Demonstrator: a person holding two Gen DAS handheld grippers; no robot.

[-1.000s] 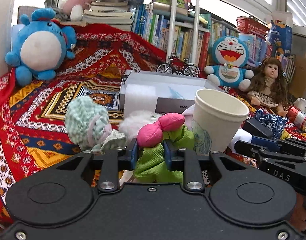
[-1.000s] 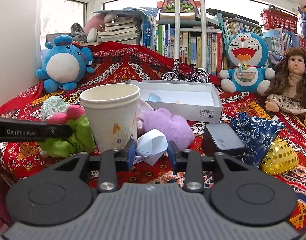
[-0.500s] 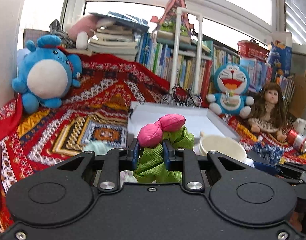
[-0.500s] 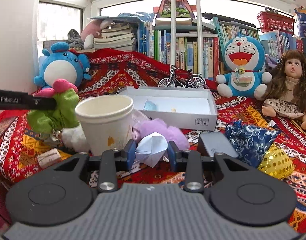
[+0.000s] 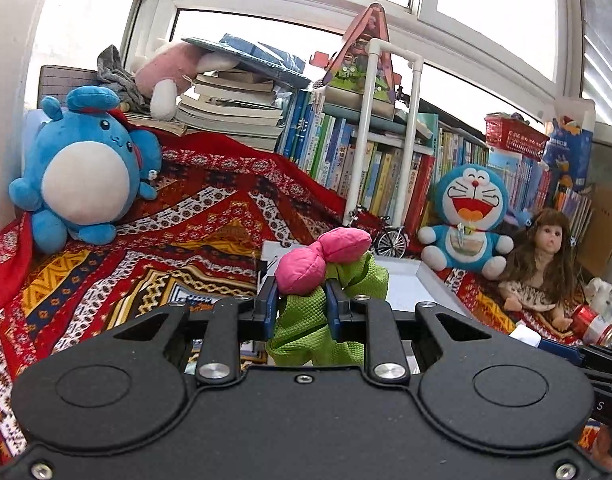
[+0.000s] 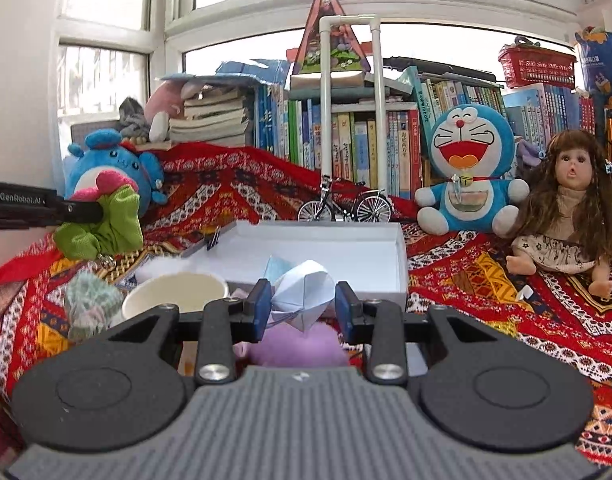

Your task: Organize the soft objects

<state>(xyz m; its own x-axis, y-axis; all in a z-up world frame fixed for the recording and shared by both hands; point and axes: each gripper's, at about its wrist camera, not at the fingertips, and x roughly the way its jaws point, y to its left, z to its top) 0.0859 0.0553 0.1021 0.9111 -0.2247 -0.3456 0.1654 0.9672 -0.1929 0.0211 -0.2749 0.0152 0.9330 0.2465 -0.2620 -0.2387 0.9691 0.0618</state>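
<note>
My left gripper [image 5: 301,307] is shut on a green and pink soft toy [image 5: 317,280] and holds it in the air; the toy also shows in the right wrist view [image 6: 106,216], left of the white box [image 6: 325,252]. My right gripper [image 6: 304,307] is shut on a pale blue folded paper piece [image 6: 302,300], lifted above a purple fluffy toy [image 6: 298,348]. The white box [image 5: 409,288] lies just beyond the left gripper.
A paper cup [image 6: 176,296] and a green knitted bundle [image 6: 92,304] sit left of the right gripper. A blue round plush [image 5: 82,176], a Doraemon plush [image 6: 467,168], a doll [image 6: 569,204], a toy bicycle [image 6: 345,206] and bookshelves stand behind on the red patterned blanket [image 5: 194,232].
Both grippers have risen. The left gripper lifted the green and pink toy off the blanket; the right gripper lifted the paper piece above the cup and purple toy.
</note>
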